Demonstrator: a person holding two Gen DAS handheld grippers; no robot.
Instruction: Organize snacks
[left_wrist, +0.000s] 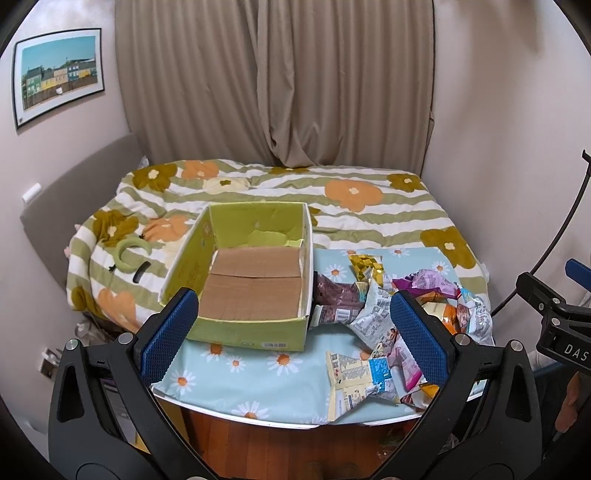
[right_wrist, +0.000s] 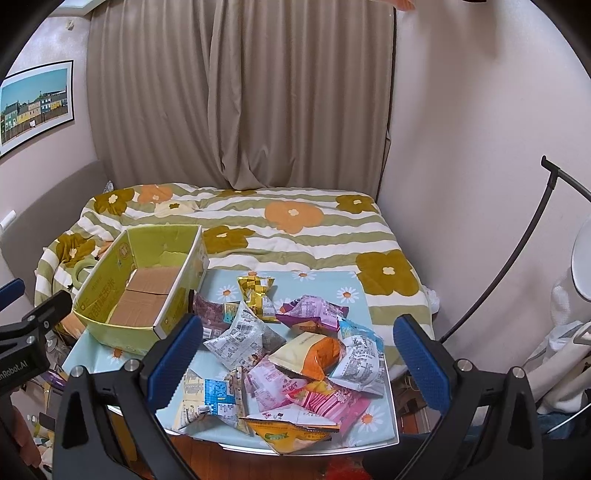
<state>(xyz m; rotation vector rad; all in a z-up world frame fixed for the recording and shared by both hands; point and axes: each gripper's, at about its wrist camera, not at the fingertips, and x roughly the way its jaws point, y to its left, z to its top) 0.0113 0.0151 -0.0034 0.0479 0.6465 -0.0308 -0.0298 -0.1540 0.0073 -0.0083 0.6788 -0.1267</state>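
A green cardboard box (left_wrist: 192, 258) (right_wrist: 103, 280) stands open-topped on the left of a small table with a daisy-print cloth (left_wrist: 251, 373) (right_wrist: 354, 299); only its brown cardboard floor shows inside. Several snack packets (left_wrist: 373, 317) (right_wrist: 295, 354) lie heaped on the table's right half, among them a gold one (right_wrist: 255, 286), a purple one (right_wrist: 314, 308) and an orange-and-cream one (right_wrist: 314, 354). My left gripper (left_wrist: 295, 336) hovers open above the table's near edge, in front of the box. My right gripper (right_wrist: 299, 358) hangs open above the packet heap, holding nothing.
A bed with a flowered, striped quilt (left_wrist: 369, 206) (right_wrist: 295, 229) lies right behind the table. Beige curtains (left_wrist: 277, 81) and walls close the back. A green tape roll (left_wrist: 125, 254) lies on the quilt left of the box. A black curved stand (right_wrist: 524, 243) rises at the right.
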